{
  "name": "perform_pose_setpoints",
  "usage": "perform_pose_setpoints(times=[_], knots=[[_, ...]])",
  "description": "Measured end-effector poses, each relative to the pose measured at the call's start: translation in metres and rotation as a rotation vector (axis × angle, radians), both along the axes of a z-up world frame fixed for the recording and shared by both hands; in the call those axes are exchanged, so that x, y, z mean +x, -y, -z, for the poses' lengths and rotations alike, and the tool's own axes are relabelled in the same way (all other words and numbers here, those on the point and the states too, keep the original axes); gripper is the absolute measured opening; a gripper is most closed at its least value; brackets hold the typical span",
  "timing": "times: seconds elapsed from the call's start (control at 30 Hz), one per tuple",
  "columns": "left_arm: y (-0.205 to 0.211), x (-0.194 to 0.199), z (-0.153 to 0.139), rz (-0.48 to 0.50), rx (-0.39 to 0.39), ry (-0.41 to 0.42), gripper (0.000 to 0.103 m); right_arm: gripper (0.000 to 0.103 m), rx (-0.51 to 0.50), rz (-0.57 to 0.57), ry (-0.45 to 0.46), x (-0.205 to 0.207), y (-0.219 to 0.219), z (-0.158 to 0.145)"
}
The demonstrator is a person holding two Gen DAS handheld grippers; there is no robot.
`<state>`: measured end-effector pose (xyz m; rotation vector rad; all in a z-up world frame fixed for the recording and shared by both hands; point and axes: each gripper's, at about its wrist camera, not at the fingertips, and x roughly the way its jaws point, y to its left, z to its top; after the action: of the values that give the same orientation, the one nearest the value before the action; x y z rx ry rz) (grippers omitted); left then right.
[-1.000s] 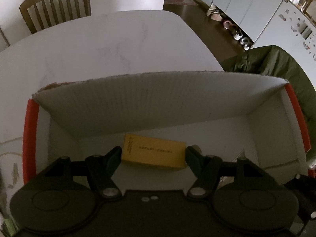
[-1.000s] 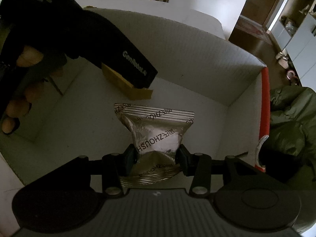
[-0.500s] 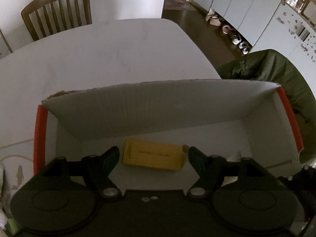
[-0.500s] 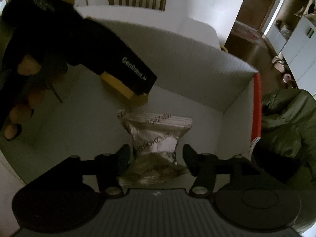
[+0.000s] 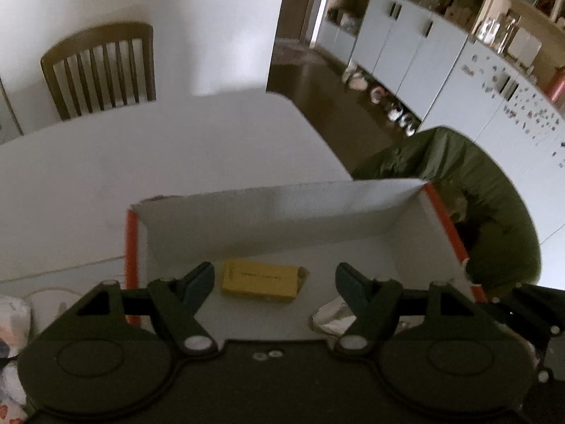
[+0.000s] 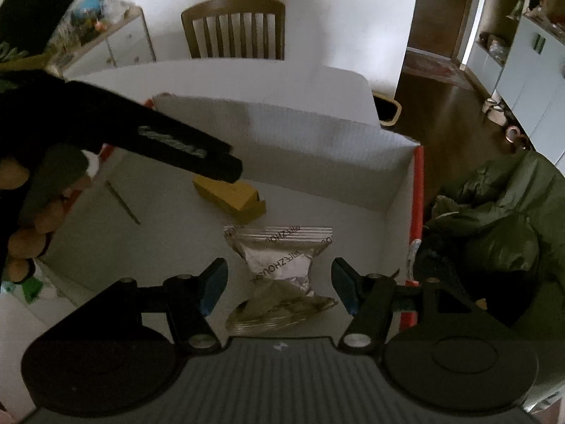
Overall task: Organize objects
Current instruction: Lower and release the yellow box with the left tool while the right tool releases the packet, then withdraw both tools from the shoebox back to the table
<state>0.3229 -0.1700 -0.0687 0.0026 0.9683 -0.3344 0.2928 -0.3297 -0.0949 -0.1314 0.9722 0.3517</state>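
both pictures are dim and a bit grey. the brightest part is the white wall (image 5: 197, 28) far back. the near gripper bodies look almost black. lines bend at the round edges, and the corners are black. the chair (image 5: 100, 70) looks soft and smeared, and so does the writing on the dark arm.

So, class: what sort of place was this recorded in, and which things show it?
Most likely a home dining room beside a kitchen: a white table with a wooden chair, white cabinets, and a magnet-dotted fridge-like door.
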Motion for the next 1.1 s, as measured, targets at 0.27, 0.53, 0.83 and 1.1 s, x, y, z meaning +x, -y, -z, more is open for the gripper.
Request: perform_pose_setpoints(times=[0.27, 0.53, 0.83, 1.1], knots=[[-0.015, -0.04, -0.032, -0.002, -0.039, 0.107, 0.077, 0.064, 0.101, 0.008, 0.037, -0.023, 0.009, -0.026], [-0.045, -0.078, -0.052, 0.007, -0.094, 0.158, 0.081, 0.069, 0.193, 0.037, 0.097, -0.046, 0.016, -0.05], [-0.078, -0.114, -0.06, 0.017, -0.105, 0.2, 0.086, 0.076, 0.225, 0.059, 0.179, -0.079, -0.001, -0.077], [-0.114, -0.143, -0.061, 0.023, -0.076, 0.228, 0.094, 0.08, 0.24, 0.059, 0.209, -0.103, -0.035, -0.09]])
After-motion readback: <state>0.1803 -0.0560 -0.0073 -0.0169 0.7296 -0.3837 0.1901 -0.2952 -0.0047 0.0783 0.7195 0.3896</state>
